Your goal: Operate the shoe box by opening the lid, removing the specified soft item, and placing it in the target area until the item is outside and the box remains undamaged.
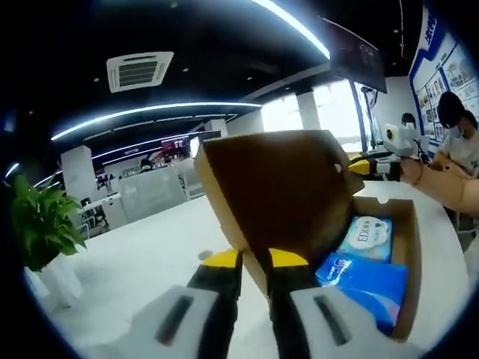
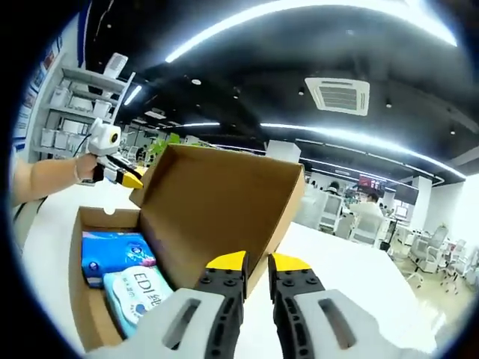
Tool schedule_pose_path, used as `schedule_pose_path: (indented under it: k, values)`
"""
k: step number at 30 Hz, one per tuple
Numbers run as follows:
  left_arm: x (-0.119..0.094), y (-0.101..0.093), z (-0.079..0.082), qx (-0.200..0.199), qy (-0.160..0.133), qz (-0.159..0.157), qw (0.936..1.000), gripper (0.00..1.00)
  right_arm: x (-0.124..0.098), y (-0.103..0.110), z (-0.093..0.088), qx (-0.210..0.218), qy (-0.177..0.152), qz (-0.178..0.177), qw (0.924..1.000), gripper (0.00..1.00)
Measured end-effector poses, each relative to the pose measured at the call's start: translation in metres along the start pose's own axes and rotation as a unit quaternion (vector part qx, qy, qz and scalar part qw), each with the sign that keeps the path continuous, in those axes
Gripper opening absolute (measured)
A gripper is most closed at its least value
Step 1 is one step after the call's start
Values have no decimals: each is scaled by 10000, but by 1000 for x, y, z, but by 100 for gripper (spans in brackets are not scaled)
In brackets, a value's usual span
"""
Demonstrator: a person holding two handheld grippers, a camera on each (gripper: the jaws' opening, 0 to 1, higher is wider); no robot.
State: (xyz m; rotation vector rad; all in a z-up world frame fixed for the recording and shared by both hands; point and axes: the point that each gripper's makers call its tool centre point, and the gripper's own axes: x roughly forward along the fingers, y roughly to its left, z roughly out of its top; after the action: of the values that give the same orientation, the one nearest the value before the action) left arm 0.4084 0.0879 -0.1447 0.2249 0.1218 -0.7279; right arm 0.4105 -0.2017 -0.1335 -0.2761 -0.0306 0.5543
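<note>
White bench (image 1: 142,262), office behind. Shoe box (image 2: 90,314) open, lid (image 1: 277,187) pinched upright by both clenched claws, left claw (image 1: 254,259), right claw (image 2: 257,262). Soft packs (image 1: 367,238) inside. Next, probably: free one claw, reach in.

A leafy green potted plant (image 1: 43,224) in a white pot stands at the left on the white table (image 1: 142,262). A square ceiling vent (image 1: 138,71) sits overhead beside long curved light strips (image 1: 150,112). Far right, white office chairs (image 2: 430,262) cluster; at far left, wall shelves (image 2: 63,112) hold white items.
</note>
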Motion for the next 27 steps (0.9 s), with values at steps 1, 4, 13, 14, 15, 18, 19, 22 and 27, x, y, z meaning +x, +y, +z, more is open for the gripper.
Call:
schedule_pose_path:
  k: [1, 4, 13, 14, 15, 18, 19, 22, 27]
  values:
    - [-1, -1, -1, -23, -9, -9, 10000, 13, -1, 1, -1, 51, -31, 1, 10000, 10]
    - [-1, -1, -3, -77, -50, -15, 10000, 12, -2, 2, -5, 183, -110, 2, 9998, 10]
    - [-8, -8, -19, -158, -110, -14, 9998, 12, -11, 10, -15, 436, -408, 77, 9982, 10]
    - [-8, -9, -20, -166, -105, -14, 9998, 12, -11, 11, -16, 530, -483, 93, 9974, 10]
    - [-9, -10, -21, -155, -99, -7, 9998, 12, -12, 11, -18, 606, -534, 109, 9967, 10]
    - [-10, -11, -22, -102, -87, 30, 9999, 12, -12, 10, -18, 757, -577, 162, 9953, 11]
    - [-10, -11, -21, -79, -86, 52, 9999, 12, -12, 10, -17, 854, -601, 191, 9943, 10]
    - [-8, -10, -18, -30, -84, 123, 9999, 11, -8, 8, -16, 933, -639, 193, 9934, 10]
    - [-9, -7, -14, 123, -87, 250, 9996, 11, -11, 5, -13, 555, -620, 73, 9965, 11]
